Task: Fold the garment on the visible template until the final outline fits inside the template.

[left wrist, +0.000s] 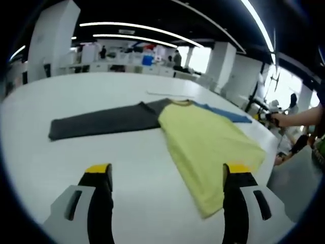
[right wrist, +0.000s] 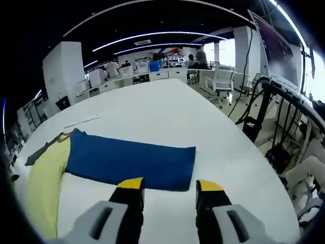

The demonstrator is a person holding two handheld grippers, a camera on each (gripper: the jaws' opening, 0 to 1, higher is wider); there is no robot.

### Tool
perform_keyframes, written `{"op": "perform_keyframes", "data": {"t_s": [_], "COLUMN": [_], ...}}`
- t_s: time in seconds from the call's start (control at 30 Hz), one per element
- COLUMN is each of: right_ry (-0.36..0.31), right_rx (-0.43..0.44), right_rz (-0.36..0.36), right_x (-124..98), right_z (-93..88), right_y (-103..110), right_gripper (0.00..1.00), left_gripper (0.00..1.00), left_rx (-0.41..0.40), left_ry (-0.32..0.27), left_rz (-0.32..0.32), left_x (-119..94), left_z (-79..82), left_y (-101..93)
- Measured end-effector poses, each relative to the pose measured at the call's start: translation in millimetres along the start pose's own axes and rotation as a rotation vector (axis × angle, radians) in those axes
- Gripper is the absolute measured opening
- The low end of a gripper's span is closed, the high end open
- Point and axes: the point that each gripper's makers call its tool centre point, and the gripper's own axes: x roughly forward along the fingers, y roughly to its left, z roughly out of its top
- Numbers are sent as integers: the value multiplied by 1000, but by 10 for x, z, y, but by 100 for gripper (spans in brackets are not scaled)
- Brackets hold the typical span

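Shirt [left wrist: 203, 142] lies flat on the white table [left wrist: 117, 173], yellow body in the middle, grey sleeve [left wrist: 101, 122] and blue sleeve [right wrist: 132, 160] spread out. Folding seems not yet begun. Left gripper [left wrist: 165, 175] and right gripper [right wrist: 166, 187] hover with jaws apart, empty. Next, probably pinch the blue cuff and fold it inward.

Yellow-bodied garment [left wrist: 203, 140] lies flat, grey and blue sleeves outspread.

Right gripper [right wrist: 170, 187] jaws parted, above blue sleeve [right wrist: 133, 162], white table [right wrist: 167, 117]
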Motion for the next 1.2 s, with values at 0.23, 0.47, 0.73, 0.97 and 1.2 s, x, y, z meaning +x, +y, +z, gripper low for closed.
{"op": "perform_keyframes", "data": {"t_s": [0.23, 0.47, 0.73, 0.97, 1.2], "right_ry": [22, 45, 47, 29, 21], "right_rx": [19, 25, 65, 113, 107], "right_rz": [-28, -38, -39, -50, -50], "right_x": [111, 135, 184, 156, 99], "right_z": [-74, -141, -159, -128, -72], "right_y": [-123, -102, -123, -143, -82], "right_gripper": [29, 23, 13, 0, 0], "left_gripper": [85, 84, 84, 83, 82], "left_rx": [-1, 1, -2, -3, 13], "left_ry": [13, 34, 48, 44, 50], "left_rz": [-1, -3, -2, -1, -11], "left_x": [-1, 0, 9, 4, 12], "left_z": [-36, -89, -132, -123, -129], "left_y": [2, 8, 25, 31, 21]}}
